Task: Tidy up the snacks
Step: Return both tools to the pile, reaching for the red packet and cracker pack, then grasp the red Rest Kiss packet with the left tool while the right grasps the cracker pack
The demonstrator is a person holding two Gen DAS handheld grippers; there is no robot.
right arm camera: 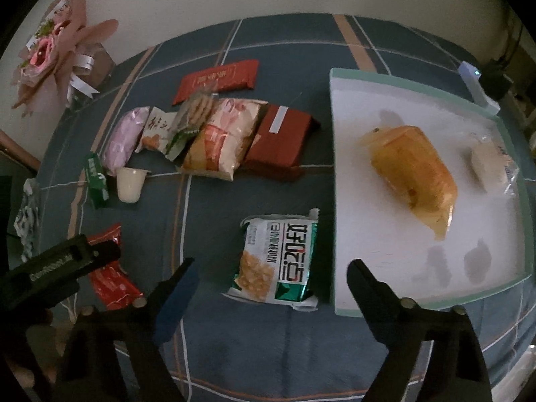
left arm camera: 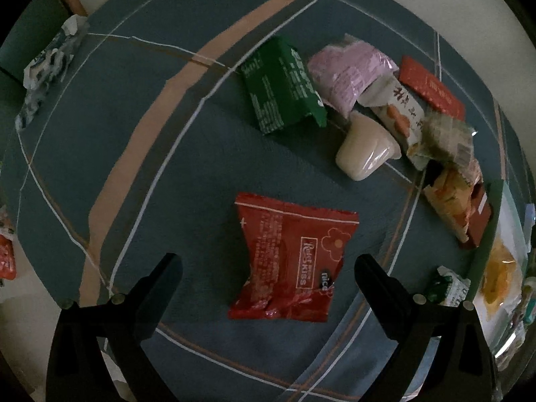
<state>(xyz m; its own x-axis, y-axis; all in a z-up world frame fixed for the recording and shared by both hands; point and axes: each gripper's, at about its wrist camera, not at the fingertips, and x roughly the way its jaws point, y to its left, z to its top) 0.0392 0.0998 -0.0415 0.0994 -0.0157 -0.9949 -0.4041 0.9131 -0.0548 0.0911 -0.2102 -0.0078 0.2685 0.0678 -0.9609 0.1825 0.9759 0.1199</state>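
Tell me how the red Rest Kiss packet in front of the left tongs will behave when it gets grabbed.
The red packet looks puffy and creased, so it will probably crumple and flex rather than stay stiff. Its glossy film may slip between the open left tongs. It seems light for its size, and lying flat on the tablecloth, unlikely to roll.

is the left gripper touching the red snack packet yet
Apart. The left wrist view shows the left gripper open, its fingers either side of the red packet with blue cloth visible between each fingertip and the wrapper.
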